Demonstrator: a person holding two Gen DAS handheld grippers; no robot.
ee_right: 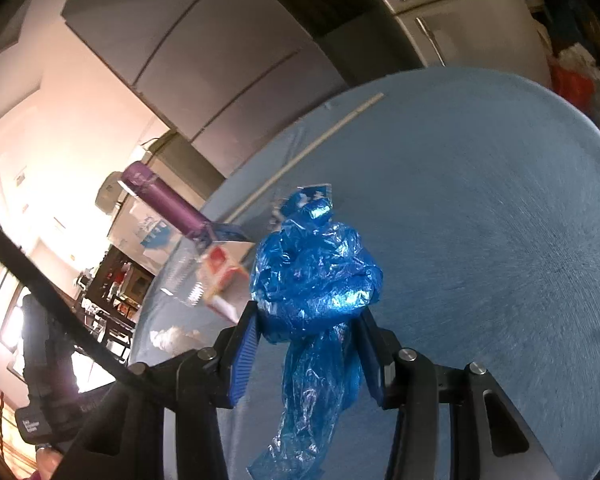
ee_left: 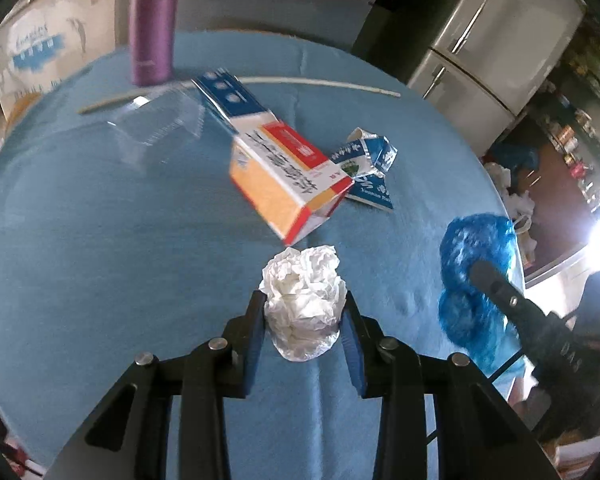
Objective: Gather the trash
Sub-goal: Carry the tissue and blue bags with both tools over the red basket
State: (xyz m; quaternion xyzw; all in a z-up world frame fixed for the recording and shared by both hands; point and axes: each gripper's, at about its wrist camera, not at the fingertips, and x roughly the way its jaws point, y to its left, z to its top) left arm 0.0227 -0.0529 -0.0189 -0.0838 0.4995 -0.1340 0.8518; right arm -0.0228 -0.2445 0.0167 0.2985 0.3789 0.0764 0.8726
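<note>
Left wrist view looks down on a round counter (ee_left: 80, 200) covered in blue cloth. The left claw (ee_left: 305, 312) is clamped on a crumpled white paper ball (ee_left: 304, 300), both pads pressing its sides. Just beyond the ball lies an orange, white and red carton (ee_left: 284, 176), tilted, with a crushed blue-and-white milk carton (ee_left: 370, 164) touching its far side. A clear plastic container (ee_left: 156, 128) sits to the left, a purple bottle (ee_left: 152, 24) stands upright near the far rim, and a thin pale stick (ee_left: 320, 83) lies along that rim. At the right edge, the right claw (ee_right: 308, 320) grips a bunched blue plastic bag (ee_right: 316, 276). Right wrist view shows the bag pinched between its pads, a loose tail hanging down below them. A grey fridge (ee_left: 496, 40) stands beyond the counter.
</note>
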